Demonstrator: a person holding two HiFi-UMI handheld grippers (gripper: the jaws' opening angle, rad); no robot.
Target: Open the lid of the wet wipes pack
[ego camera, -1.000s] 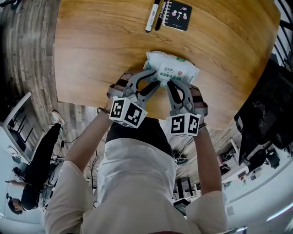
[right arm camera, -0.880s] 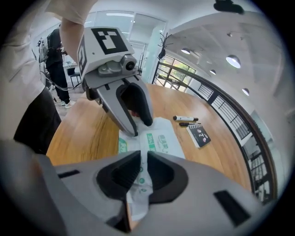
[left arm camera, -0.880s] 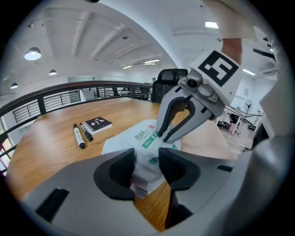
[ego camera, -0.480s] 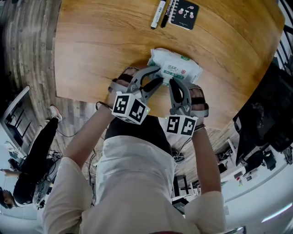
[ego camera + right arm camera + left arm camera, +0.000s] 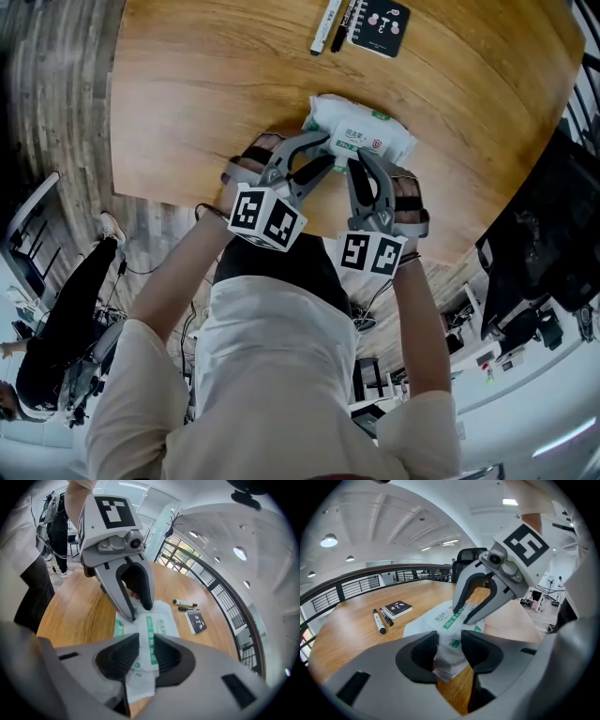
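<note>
The white wet wipes pack (image 5: pixel 367 131) with green print lies on the round wooden table (image 5: pixel 206 94), near its front edge. My left gripper (image 5: pixel 323 156) reaches in from the left and is shut on the pack's near left end. In the left gripper view the pack (image 5: pixel 438 619) is pinched between the dark pads (image 5: pixel 423 652). My right gripper (image 5: pixel 354 162) comes from the right, shut on the pack's near edge. In the right gripper view the pack (image 5: pixel 161 620) has a white, green-striped flap squeezed in the jaws. The two grippers' tips almost touch.
Two markers (image 5: pixel 326 26) and a small black spiral notebook (image 5: pixel 380 19) lie at the table's far side. The table's front edge (image 5: pixel 187 202) runs just under my hands. A seated person (image 5: pixel 66 319) is on the floor side at left; dark equipment (image 5: pixel 539 244) stands at right.
Both grippers stay clamped on the pack's near edge. The pack and the grippers' tips have shifted slightly up and right in the head view, along with the markers.
</note>
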